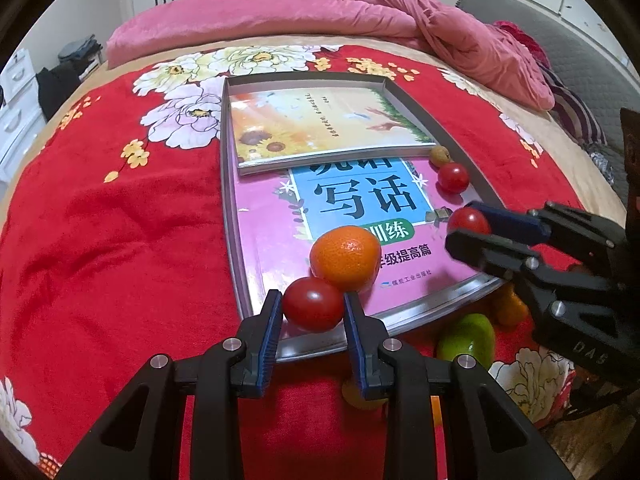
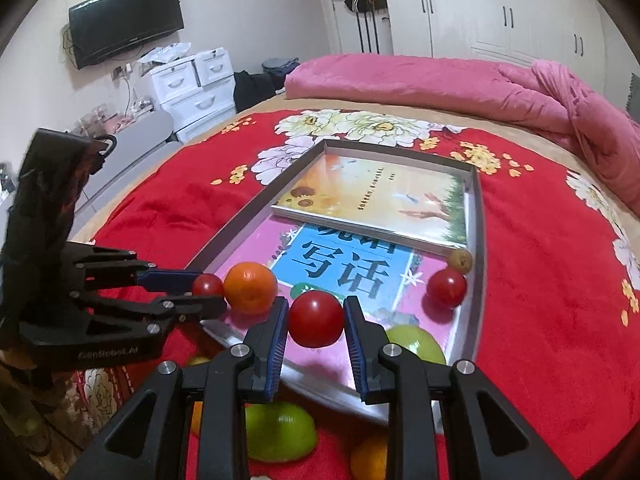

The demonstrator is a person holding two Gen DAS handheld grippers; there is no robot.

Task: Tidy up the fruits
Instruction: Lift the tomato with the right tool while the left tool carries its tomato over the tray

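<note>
The left gripper (image 1: 313, 310) fingers clench a tomato (image 1: 313, 304) touching the orange (image 1: 346, 258) just beyond them. The right gripper (image 2: 316, 322) fingers clench another tomato (image 2: 316, 319) above the tray's (image 2: 476, 216) near edge.

Green apple (image 2: 280, 430) and orange fruit (image 2: 370, 460) below the tray, half hidden behind gripper fingers.
</note>
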